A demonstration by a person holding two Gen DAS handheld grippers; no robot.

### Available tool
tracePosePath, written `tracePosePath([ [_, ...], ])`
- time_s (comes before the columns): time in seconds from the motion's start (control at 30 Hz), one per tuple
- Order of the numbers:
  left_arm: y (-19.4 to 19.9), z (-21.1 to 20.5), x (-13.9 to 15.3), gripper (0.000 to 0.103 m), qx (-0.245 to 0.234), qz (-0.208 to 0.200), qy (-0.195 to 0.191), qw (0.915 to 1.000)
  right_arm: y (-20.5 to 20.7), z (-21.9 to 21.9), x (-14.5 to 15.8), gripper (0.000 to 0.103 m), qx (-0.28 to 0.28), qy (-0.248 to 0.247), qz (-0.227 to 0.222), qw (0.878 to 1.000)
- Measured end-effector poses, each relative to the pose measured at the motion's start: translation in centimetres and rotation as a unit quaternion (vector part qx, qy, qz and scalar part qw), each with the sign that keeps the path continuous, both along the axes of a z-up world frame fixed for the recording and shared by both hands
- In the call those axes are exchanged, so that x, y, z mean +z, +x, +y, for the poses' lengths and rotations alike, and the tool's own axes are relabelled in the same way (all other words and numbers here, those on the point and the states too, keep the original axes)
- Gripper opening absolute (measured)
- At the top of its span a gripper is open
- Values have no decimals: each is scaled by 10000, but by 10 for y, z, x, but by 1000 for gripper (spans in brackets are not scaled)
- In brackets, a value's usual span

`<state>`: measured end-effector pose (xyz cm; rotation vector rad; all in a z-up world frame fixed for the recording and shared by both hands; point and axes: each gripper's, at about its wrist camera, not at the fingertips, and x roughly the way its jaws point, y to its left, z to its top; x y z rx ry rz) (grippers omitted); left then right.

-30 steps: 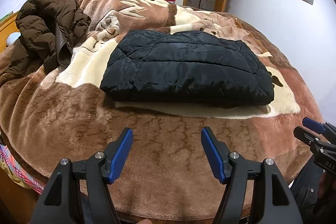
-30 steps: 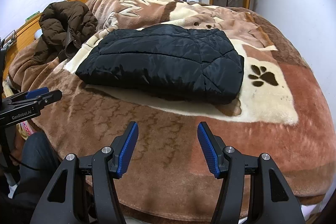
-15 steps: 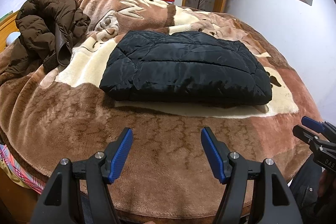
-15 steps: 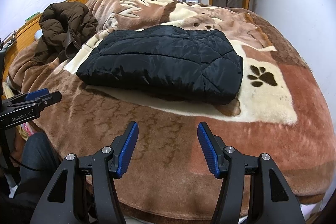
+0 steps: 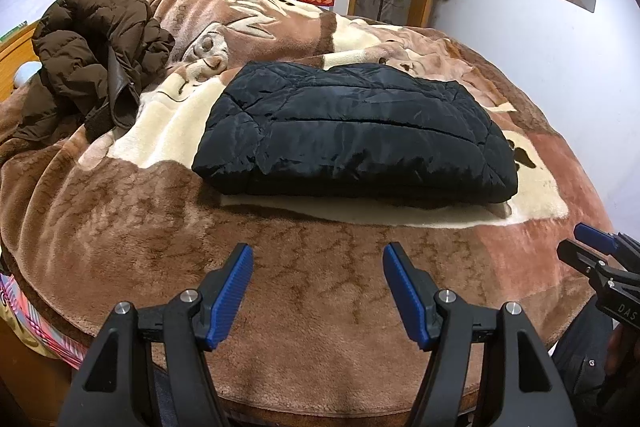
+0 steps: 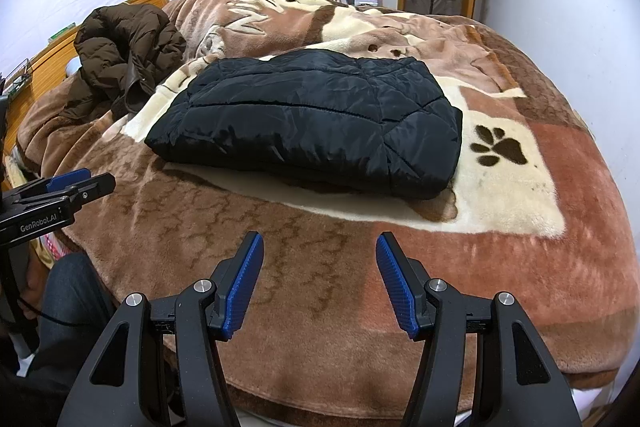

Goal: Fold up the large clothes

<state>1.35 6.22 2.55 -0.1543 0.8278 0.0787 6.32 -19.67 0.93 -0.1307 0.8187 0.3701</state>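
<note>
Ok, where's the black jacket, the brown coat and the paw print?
black jacket [image 6: 312, 115], right wrist view, middle of its folded top.
brown coat [image 5: 92, 43], left wrist view, puffy middle.
paw print [image 6: 500, 147], right wrist view, main pad.

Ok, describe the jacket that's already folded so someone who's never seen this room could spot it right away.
Start at the bed covered by the brown and cream blanket. In its middle, on a cream patch, lies the black quilted jacket, folded into a flat, tidy rectangle. The brown puffer jacket to its left is a crumpled heap.
</note>
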Motion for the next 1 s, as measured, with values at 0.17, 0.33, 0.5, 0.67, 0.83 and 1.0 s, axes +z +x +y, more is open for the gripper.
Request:
tracePosePath([
  [0.17,1,-3,-1,70,12,12,-14,10000,0,0,0,59,0,-3,5,10000],
  [0.33,1,-3,-3,70,61,36,-25,10000,0,1,0,59,-11,-2,3,10000],
  [0.5,2,-5,-3,70,134,56,3,9999,0,1,0,59,-13,1,7,10000],
  [0.67,2,-7,-4,70,154,88,22,9998,0,0,0,59,-13,3,7,10000],
  [0.83,3,-9,-4,70,160,90,40,9998,0,0,0,59,-13,12,14,10000],
  [1.0,3,-9,-6,70,169,113,57,9998,-2,0,0,59,-31,8,21,10000],
])
